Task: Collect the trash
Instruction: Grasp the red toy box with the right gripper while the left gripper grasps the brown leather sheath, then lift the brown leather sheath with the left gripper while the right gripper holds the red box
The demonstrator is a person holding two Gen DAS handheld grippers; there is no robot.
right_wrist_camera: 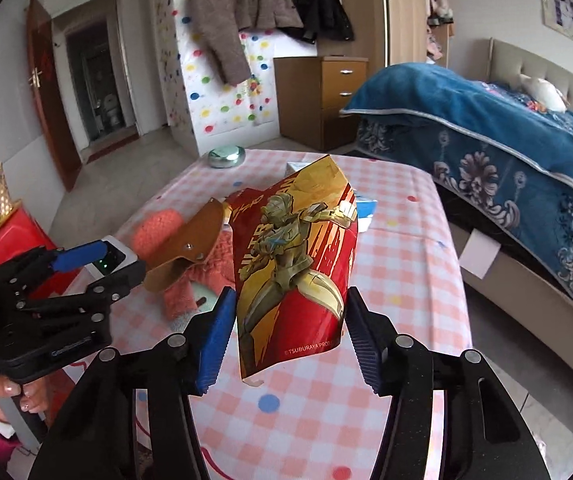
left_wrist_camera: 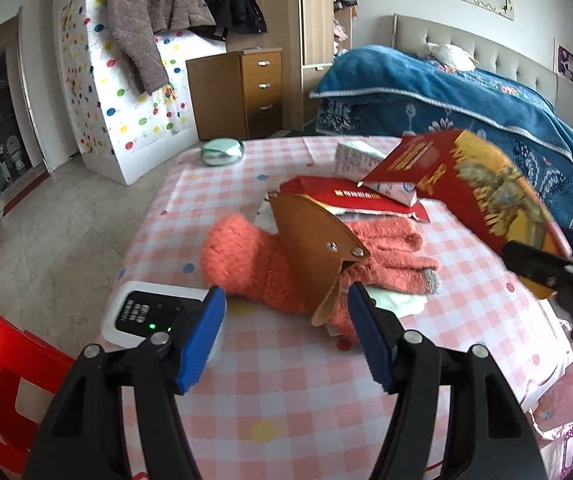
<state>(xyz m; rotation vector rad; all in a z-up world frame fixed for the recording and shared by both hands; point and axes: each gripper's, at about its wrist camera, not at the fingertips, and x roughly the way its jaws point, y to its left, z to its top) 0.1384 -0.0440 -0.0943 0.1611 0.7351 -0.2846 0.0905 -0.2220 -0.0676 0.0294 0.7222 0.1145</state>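
A red and gold snack wrapper (right_wrist_camera: 294,272) with a gold figure stands between the wide-spread fingers of my right gripper (right_wrist_camera: 288,340), above the table; it seems to touch the left pad, with a gap at the right pad. It also shows in the left wrist view (left_wrist_camera: 486,188), with the right gripper (left_wrist_camera: 558,276) at its lower end. My left gripper (left_wrist_camera: 286,340) is open and empty, just in front of a brown leather pouch (left_wrist_camera: 314,244) lying on orange gloves (left_wrist_camera: 254,260). Red packets (left_wrist_camera: 350,200), a small white box (left_wrist_camera: 354,156) and crumpled tissue (left_wrist_camera: 398,302) lie around them.
The table has a pink checked cloth (left_wrist_camera: 286,392). A white device with a keypad (left_wrist_camera: 146,312) sits at its left edge, a round silver tin (left_wrist_camera: 222,151) at the far edge. A red plastic chair (left_wrist_camera: 2,368) stands left, a bed with a blue blanket (left_wrist_camera: 466,92) right.
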